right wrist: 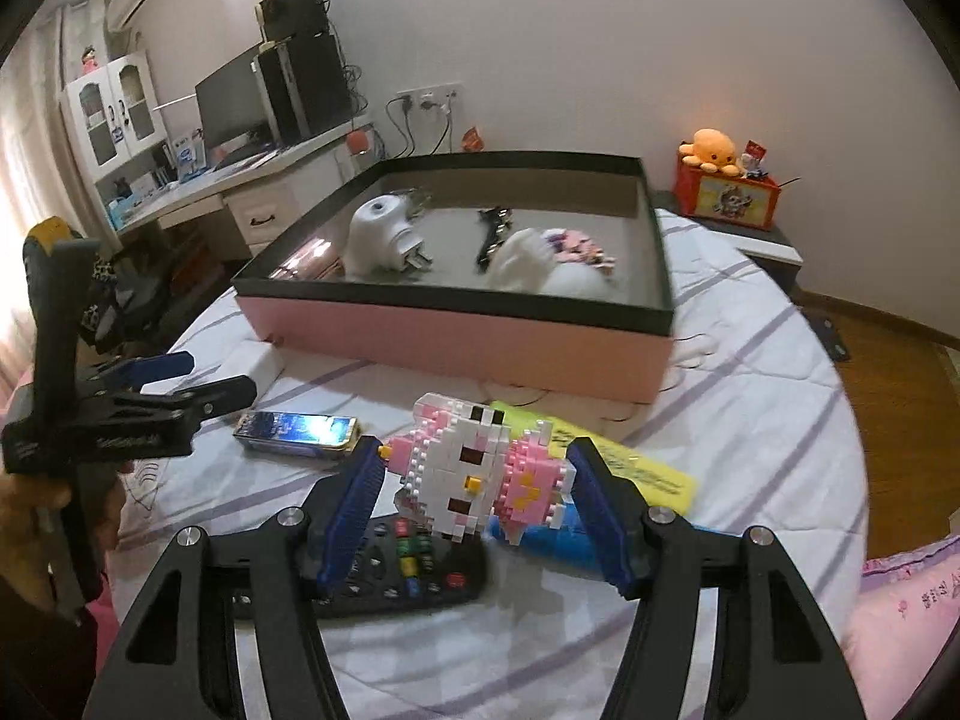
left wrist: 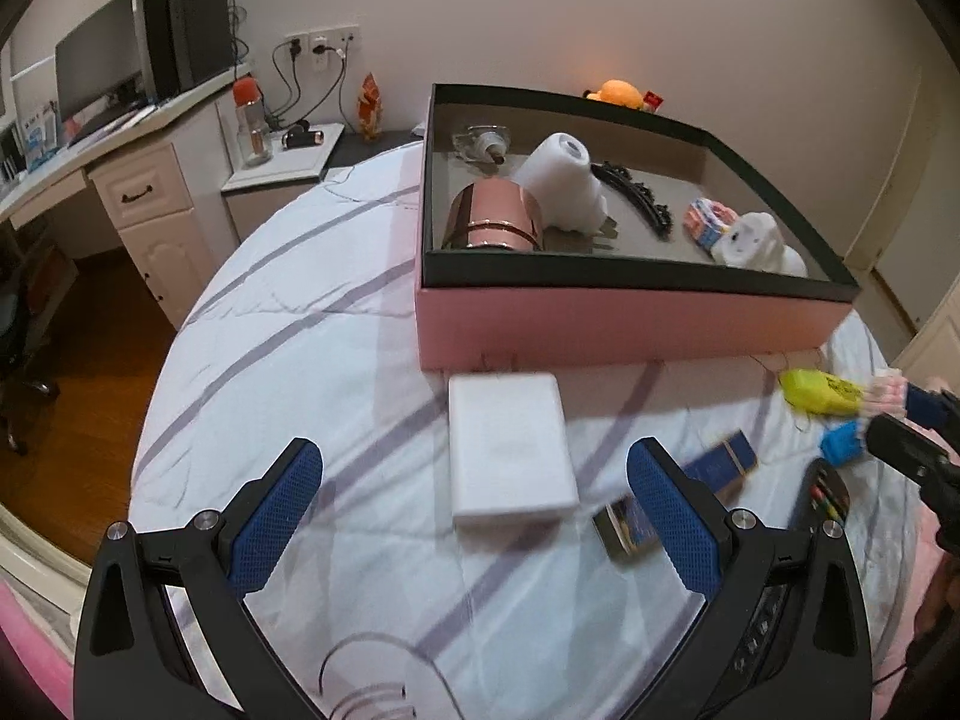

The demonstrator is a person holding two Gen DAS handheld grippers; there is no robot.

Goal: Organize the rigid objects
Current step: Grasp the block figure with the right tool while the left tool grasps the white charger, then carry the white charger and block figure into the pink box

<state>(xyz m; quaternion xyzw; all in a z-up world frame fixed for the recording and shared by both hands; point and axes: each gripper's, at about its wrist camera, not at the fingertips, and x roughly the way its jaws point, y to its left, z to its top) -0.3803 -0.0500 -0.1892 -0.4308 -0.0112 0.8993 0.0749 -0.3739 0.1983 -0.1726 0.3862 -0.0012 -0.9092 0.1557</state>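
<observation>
My right gripper [right wrist: 474,444] is shut on a pink-and-white block-built cat figure [right wrist: 480,474], held a little above the bedspread over a black remote [right wrist: 414,570]. In the left wrist view that figure [left wrist: 894,390] shows at the right edge. My left gripper [left wrist: 474,450] stands open over a flat white box [left wrist: 510,450] without touching it. Beyond both lies the pink storage box with a black rim [left wrist: 630,324], holding a rose-gold tin [left wrist: 492,219], a white plug adapter [left wrist: 564,183], a black hair clip [left wrist: 630,192] and other small items.
A blue-and-gold carton [right wrist: 297,429], a yellow packet [right wrist: 648,474] and a blue item [right wrist: 552,540] lie on the striped bedspread near the remote. A small dark box [left wrist: 624,531] sits by my left gripper's right finger. A desk [left wrist: 138,132] stands far left.
</observation>
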